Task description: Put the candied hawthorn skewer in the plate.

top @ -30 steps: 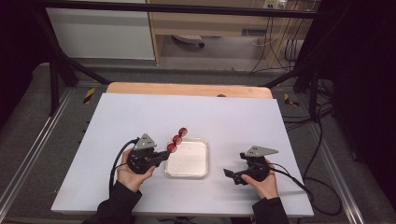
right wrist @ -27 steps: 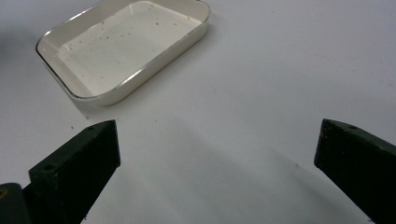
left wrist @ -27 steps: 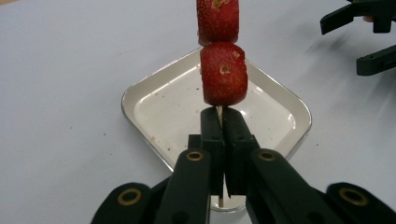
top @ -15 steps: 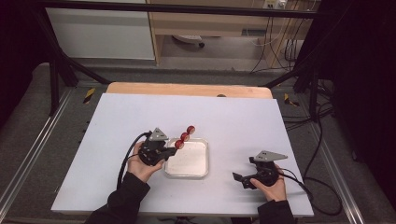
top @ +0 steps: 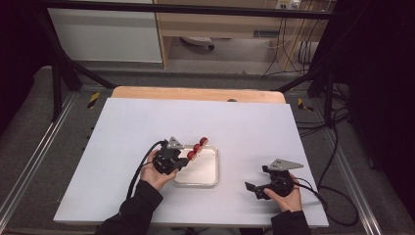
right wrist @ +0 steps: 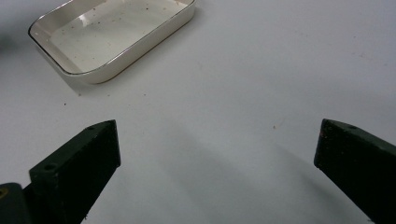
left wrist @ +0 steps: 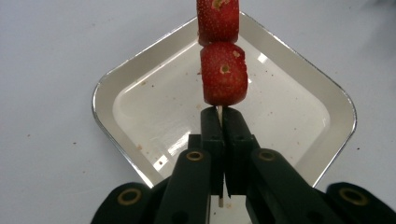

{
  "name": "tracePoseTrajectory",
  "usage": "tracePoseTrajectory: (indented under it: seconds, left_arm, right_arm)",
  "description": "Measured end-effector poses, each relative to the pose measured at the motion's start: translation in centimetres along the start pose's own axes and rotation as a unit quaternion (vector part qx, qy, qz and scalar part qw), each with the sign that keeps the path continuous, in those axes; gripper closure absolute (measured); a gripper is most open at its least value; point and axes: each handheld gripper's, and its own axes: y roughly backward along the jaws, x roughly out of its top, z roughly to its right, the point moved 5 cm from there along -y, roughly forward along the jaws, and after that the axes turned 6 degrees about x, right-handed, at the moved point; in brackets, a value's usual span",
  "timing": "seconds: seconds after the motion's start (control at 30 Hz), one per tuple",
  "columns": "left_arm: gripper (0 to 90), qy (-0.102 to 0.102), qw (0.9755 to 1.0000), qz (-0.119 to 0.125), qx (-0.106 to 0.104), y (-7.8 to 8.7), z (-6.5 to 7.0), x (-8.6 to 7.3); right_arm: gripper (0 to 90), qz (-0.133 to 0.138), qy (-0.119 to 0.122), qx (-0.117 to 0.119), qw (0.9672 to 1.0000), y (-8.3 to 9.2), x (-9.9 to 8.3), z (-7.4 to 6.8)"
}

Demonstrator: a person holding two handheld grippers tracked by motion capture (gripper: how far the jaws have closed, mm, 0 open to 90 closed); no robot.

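strawberry skewer (left wrist: 223, 70) clamped by its stick in the closed left gripper (left wrist: 223, 122), berries above the near-left part of the white tray (top: 208, 171) at table (top: 244, 127) centre; right gripper (top: 254, 188), jaws wide and empty, near front-right edge.

In the left gripper view the upper strawberry (left wrist: 217, 21) runs off the top edge, and the closed jaws hide most of the skewer's stick (left wrist: 219, 111).
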Motion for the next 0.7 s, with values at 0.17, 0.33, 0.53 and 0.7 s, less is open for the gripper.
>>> tracePoseTrajectory:
  seconds: [0.17,0.33,0.53,0.7]
  left_arm:
    - [88.0,-0.006,0.9999,-0.014,0.003,-0.7,0.4,-0.4]
    - [88.0,-0.014,0.9995,-0.029,0.006,-1.3,0.8,-0.9]
    - [88.0,-0.013,0.9990,-0.042,0.007,-1.5,1.0,-1.2]
    - [88.0,-0.013,0.9984,-0.054,0.011,-1.7,1.1,-1.4]
  right_arm:
    - [1.0,0.004,0.001,0.003,1.0000,0.2,0.0,0.0]
    - [0.9,0.004,-0.002,0.003,1.0000,0.2,0.0,0.0]
    - [1.0,0.009,0.000,0.004,1.0000,0.3,0.0,0.1]
    - [1.0,0.008,-0.005,0.006,0.9999,0.2,0.0,0.0]
